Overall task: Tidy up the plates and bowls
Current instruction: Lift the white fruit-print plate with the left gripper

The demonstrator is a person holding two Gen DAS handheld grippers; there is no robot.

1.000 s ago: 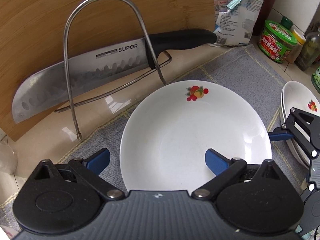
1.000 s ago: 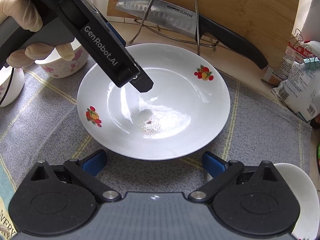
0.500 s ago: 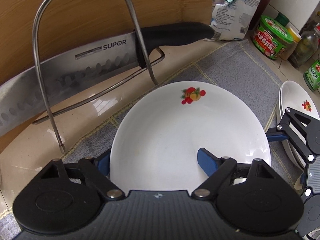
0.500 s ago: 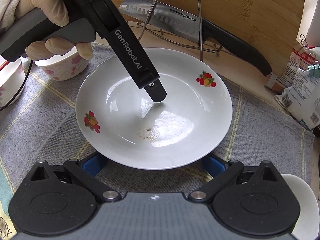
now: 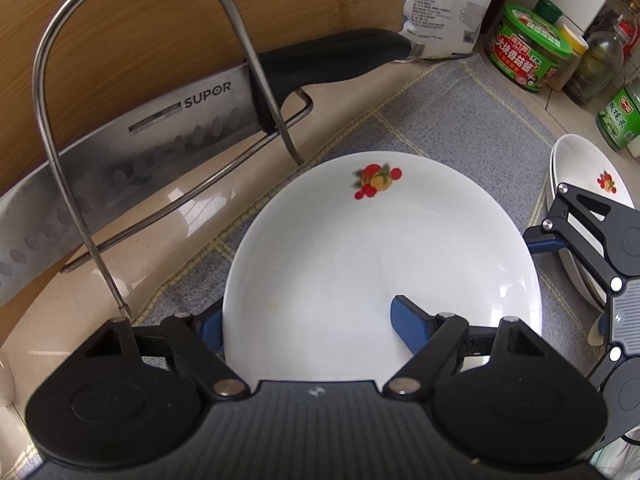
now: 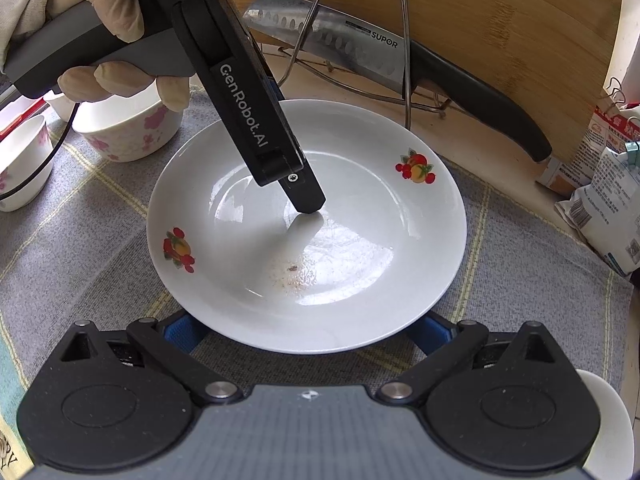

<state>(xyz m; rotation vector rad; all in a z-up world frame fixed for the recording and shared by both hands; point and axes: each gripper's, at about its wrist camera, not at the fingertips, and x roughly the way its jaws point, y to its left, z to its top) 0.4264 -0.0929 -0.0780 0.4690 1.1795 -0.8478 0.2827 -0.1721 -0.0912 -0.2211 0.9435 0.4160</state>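
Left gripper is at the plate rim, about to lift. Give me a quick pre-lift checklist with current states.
1. Left gripper straddles the plate rim, one finger inside, one outside: ok.
2. Jaws closed on the rim: not ok, still wide.
3. Right gripper clear of the plate: not ok, its fingers sit at the near edge.
4. Stack of plates free to receive: ok.
5. Knife on the wire rack out of the path: ok.
6. Plate clean: not ok, specks in the middle.
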